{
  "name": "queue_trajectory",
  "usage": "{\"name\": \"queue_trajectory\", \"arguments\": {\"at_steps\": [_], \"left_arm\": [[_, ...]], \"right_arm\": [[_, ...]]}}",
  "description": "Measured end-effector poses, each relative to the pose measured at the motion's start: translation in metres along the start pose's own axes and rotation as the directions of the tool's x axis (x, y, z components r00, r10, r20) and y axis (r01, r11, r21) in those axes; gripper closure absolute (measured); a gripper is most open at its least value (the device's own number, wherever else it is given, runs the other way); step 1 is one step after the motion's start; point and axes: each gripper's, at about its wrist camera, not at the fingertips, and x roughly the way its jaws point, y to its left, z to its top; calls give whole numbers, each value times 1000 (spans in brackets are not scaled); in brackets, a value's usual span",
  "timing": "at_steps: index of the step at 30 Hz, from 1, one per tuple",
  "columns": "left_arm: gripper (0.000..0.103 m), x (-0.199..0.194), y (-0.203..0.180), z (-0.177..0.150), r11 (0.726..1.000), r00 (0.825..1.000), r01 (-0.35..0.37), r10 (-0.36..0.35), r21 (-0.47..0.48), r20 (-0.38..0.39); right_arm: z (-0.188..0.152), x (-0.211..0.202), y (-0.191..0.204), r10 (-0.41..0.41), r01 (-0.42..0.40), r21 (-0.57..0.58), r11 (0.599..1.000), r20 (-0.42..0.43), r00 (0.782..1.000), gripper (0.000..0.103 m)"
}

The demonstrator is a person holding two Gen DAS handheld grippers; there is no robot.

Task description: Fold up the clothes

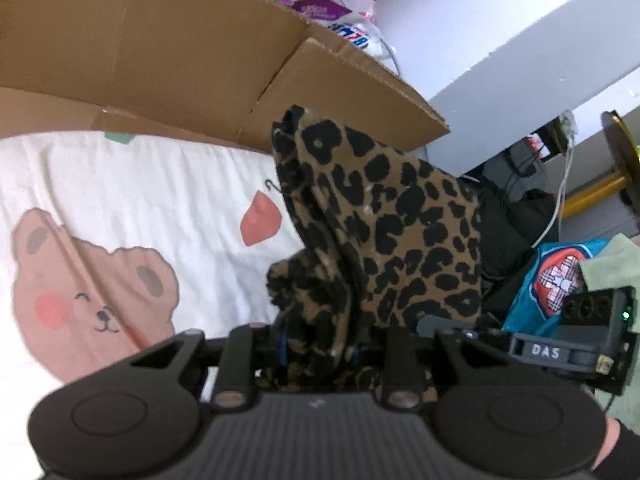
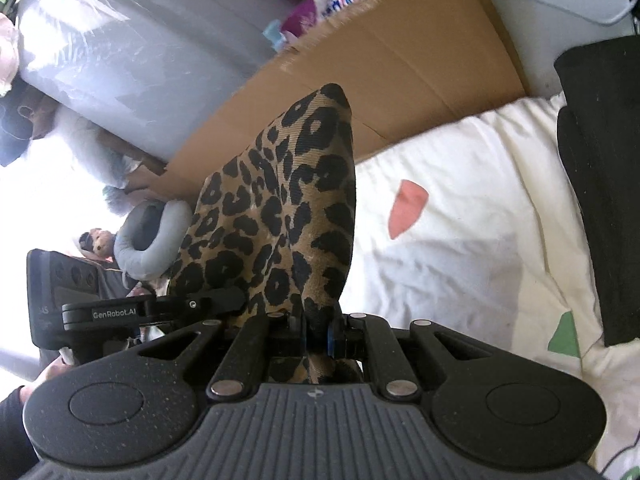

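Clamped on bunched leopard-print garment [image 1: 400, 232] in left claw [image 1: 316, 354], thick wad between the pads; pinched tight on a thinner fold of the same cloth [image 2: 288, 208] in right claw [image 2: 316, 336]. Lifted clear of the bear-print bed sheet [image 1: 120, 200] ahead and below. Likely slip from the left's bulky bite, or a crooked fold from uneven edges. Beyond, cardboard box [image 1: 180, 52] close enough to snag the raised corner.
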Motion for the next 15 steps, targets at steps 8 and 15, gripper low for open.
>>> {"name": "queue_trajectory", "arguments": {"at_steps": [8,15], "left_arm": [[75,-56,-53,13,1000,999,-30,30,-6,38],[75,-115,-98,18,999,993,-40,43,-21,112]], "right_arm": [[17,-54,48,7,-6,-22,1000,36,999,96],[37,-106,97,13,-10,-45,999,72,997,96]]}}
